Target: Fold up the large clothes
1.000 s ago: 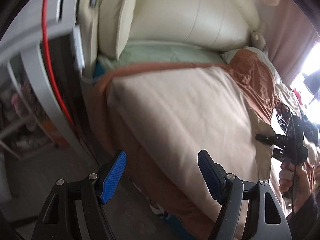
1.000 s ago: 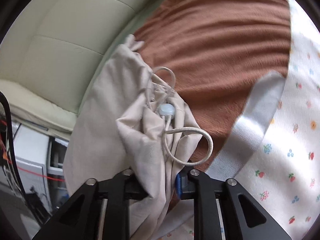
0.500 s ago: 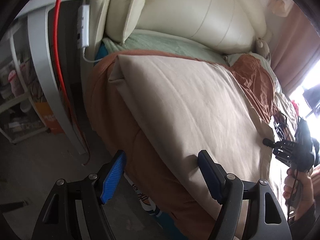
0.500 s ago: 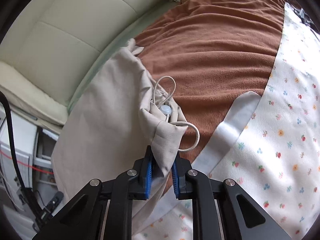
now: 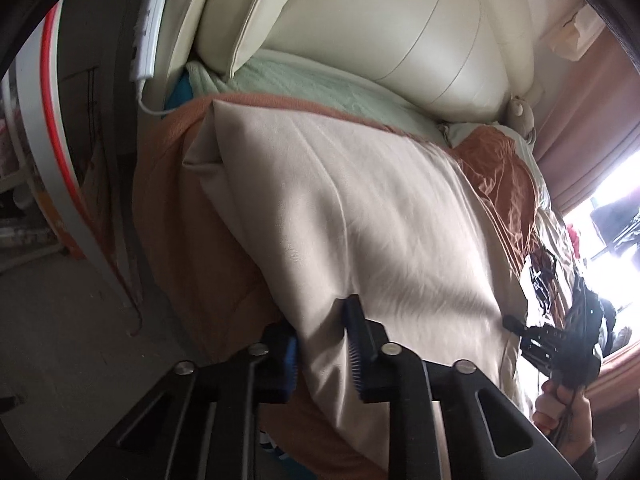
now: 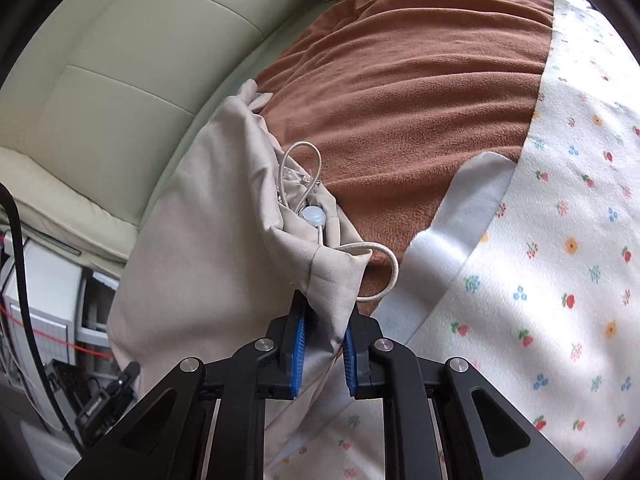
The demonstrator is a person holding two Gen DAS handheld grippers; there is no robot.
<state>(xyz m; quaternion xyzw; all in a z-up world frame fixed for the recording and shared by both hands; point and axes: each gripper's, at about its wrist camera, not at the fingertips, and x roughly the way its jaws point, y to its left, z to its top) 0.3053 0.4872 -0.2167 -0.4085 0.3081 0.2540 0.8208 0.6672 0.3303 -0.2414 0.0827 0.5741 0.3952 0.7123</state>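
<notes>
A large beige garment (image 5: pixel 360 216) lies spread on a brown blanket (image 5: pixel 188 248) over the bed. My left gripper (image 5: pixel 320 354) is shut on the garment's near edge, at the side of the bed. My right gripper (image 6: pixel 322 344) is shut on the garment's (image 6: pixel 192 240) bunched waist end, where a drawstring cord (image 6: pixel 380 276) with a round toggle (image 6: pixel 313 216) hangs out. The right gripper also shows in the left wrist view (image 5: pixel 532 332), held in a hand at the far right.
A cream padded headboard (image 5: pixel 380 32) stands behind the bed. A floral sheet (image 6: pixel 560 280) and a grey band (image 6: pixel 460 224) lie right of the brown blanket (image 6: pixel 420 92). White shelving with a red cable (image 5: pixel 52 128) stands left of the bed, over grey floor (image 5: pixel 60 340).
My left gripper has moved in to the garment's near edge and closed on it. My right gripper stays shut on the waist end, which now lies stretched flatter.
</notes>
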